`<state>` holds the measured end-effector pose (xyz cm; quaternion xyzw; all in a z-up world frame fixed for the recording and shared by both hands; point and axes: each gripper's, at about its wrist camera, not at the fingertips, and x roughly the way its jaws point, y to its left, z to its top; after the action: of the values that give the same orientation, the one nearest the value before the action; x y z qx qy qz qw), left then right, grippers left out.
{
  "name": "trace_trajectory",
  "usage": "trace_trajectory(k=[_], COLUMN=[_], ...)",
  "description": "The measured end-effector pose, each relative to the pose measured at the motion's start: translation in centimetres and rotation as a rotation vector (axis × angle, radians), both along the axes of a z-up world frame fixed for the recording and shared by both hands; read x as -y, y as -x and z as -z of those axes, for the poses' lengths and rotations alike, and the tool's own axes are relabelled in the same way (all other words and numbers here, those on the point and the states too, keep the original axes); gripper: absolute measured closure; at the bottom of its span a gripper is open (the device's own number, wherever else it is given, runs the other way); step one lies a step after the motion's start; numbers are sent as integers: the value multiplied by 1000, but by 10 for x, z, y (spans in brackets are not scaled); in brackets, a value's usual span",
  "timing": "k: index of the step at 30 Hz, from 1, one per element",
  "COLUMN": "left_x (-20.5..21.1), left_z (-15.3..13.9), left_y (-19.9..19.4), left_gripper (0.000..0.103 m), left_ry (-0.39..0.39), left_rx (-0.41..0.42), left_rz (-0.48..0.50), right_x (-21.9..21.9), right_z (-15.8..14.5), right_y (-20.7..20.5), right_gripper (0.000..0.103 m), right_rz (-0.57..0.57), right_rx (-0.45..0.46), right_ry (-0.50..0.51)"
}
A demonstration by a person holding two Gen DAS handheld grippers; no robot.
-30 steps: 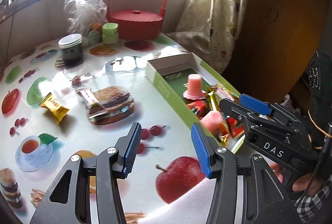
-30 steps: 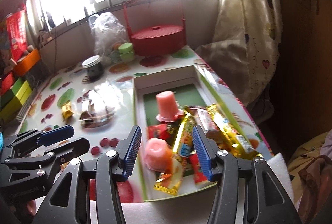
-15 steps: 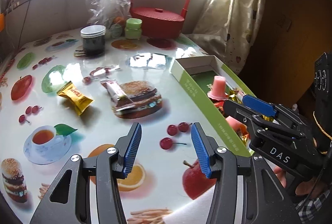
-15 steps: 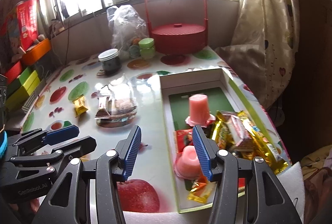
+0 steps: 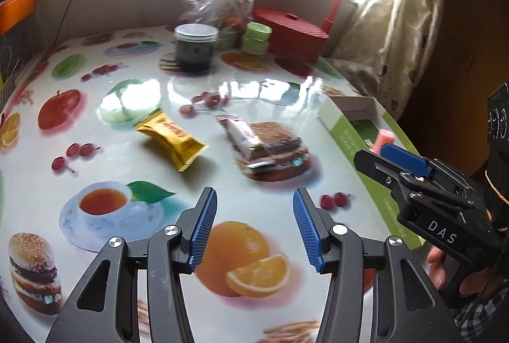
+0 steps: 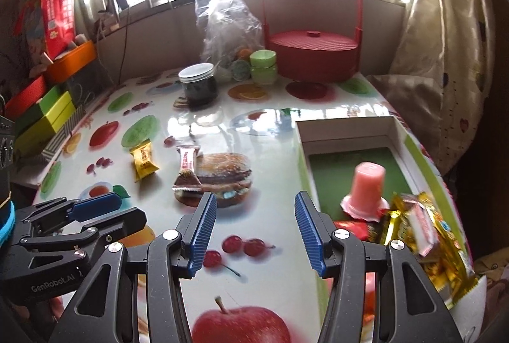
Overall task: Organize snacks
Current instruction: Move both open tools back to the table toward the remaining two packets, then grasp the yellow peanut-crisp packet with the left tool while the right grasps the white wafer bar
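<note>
Two loose snacks lie on the fruit-print table: a gold packet (image 5: pixel 170 139) (image 6: pixel 143 159) and a white-and-red wrapped bar (image 5: pixel 243 138) (image 6: pixel 187 166) resting on a printed burger. My left gripper (image 5: pixel 254 225) hovers open and empty just short of them. My right gripper (image 6: pixel 254 225) is open and empty too, over the table left of the green box (image 6: pixel 394 133). In that box stand an upturned pink jelly cup (image 6: pixel 366 190) and a pile of gold and red packets (image 6: pixel 423 228). Each gripper shows at the edge of the other's view.
At the back stand a dark jar (image 6: pixel 198 85), a clear plastic bag (image 6: pixel 227 28), green tubs (image 6: pixel 263 66) and a red lidded basket (image 6: pixel 313 55). Coloured boxes (image 6: pixel 44 117) line the left edge. A curtain (image 6: pixel 445 57) hangs on the right. A hand (image 5: pixel 445 266) holds the right gripper.
Both grippers have swung left, away from the box and toward the loose snacks. The box has slid to the right of both views. The jaws kept the same gap.
</note>
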<state>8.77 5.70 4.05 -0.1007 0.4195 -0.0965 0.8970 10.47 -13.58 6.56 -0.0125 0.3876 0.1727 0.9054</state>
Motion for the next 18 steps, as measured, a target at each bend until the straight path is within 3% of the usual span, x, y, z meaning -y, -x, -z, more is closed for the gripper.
trace_trajectory(k=[8, 18], left_x=[-36, -55], left_z=[7, 15], left_y=[-15, -34], left_gripper=[52, 52], left_ry=[7, 45], left_rx=[-16, -34], left_rz=[-88, -115], right_x=[-25, -51], right_z=[9, 20], right_y=[-22, -41], right_gripper=[52, 52], right_rz=[-57, -95], right_rx=[-18, -42], right_ry=[34, 49])
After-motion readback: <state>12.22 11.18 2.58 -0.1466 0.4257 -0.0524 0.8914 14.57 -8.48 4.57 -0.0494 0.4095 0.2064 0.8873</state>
